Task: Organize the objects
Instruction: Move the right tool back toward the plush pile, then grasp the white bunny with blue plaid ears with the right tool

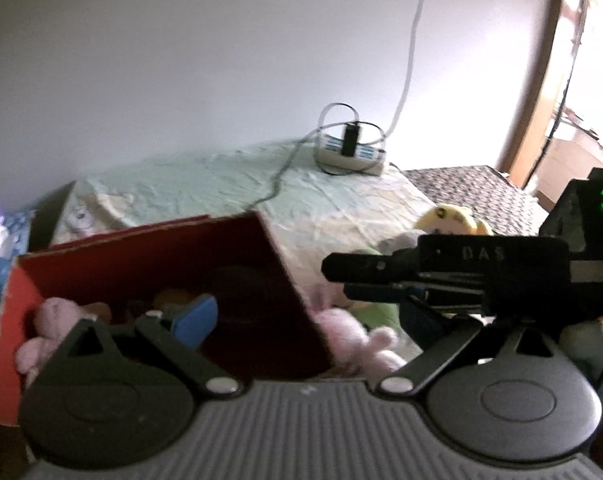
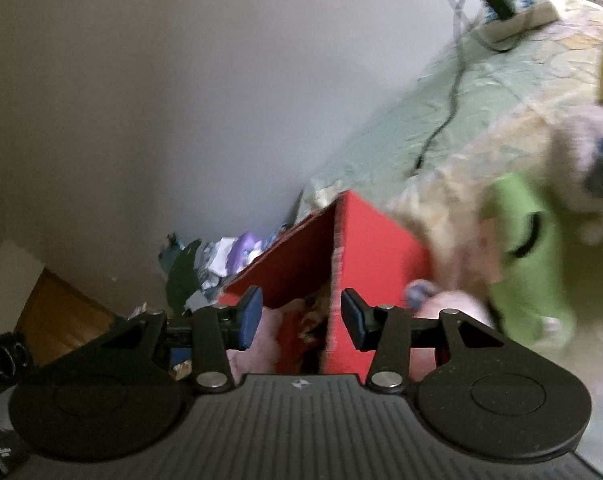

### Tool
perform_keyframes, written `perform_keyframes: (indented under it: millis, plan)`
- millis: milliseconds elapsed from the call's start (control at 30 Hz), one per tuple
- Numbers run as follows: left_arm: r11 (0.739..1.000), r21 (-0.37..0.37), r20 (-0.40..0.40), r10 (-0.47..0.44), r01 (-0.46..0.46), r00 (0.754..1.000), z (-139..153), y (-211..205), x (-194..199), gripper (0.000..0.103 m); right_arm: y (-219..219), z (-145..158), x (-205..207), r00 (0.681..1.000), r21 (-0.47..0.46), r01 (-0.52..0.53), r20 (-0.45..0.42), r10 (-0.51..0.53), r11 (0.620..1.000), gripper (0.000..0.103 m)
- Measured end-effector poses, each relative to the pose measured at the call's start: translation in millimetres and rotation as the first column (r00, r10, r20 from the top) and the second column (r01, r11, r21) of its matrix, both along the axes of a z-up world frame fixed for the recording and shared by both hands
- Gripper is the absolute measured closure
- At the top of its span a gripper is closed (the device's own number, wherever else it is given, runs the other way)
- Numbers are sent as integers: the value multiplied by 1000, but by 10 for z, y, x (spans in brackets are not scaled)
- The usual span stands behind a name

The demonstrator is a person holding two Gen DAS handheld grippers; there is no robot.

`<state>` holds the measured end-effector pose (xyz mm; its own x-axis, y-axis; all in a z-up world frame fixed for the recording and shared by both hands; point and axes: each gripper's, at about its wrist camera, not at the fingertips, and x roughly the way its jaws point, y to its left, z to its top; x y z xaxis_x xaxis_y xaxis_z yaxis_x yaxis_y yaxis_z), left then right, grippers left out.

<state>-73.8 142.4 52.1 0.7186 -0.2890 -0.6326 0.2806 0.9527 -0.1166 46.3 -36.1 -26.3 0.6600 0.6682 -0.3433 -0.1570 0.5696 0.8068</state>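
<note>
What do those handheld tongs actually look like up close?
Each is black, with two round discs flanking a ribbed grey body, and silver pivot pins on angled link arms. The right tongs carry blue pads on their fingers. Seen from the left tongs, the other unit's black body reads "DAS" and shows small green lights.

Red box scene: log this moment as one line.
left gripper: open, empty | right gripper: open, fingers astride red box wall | pink plush in box | green plush outside, on bed

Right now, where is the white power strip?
The power strip lies at the far end of the bed, close to the wall, beyond the red box; in the right wrist view it sits at the upper right.
</note>
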Motion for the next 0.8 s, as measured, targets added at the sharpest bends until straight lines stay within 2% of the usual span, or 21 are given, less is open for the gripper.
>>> perform_keyframes:
  millis: [200,433,600,800]
  plan:
    - [996,-23,-49,-92,91,995,-91,-296,-16,5,-385,-209,-103,996,-7,72,-56,-73,997,55]
    - [976,-43,-123,-216,212,969,-316,-682,-61,5,-690,-536,-177,984,-19,102,-148,-103,995,55]
    - [975,-58,-217,-224,217,950,-566,-790,33,5,-671,-624,-141,989,-15,40,-141,-42,999,55]
    - [978,-105,-305,-202,178,931,-819,-798,131,5,-421,-633,-75,992,-131,-94,-90,83,987,54]
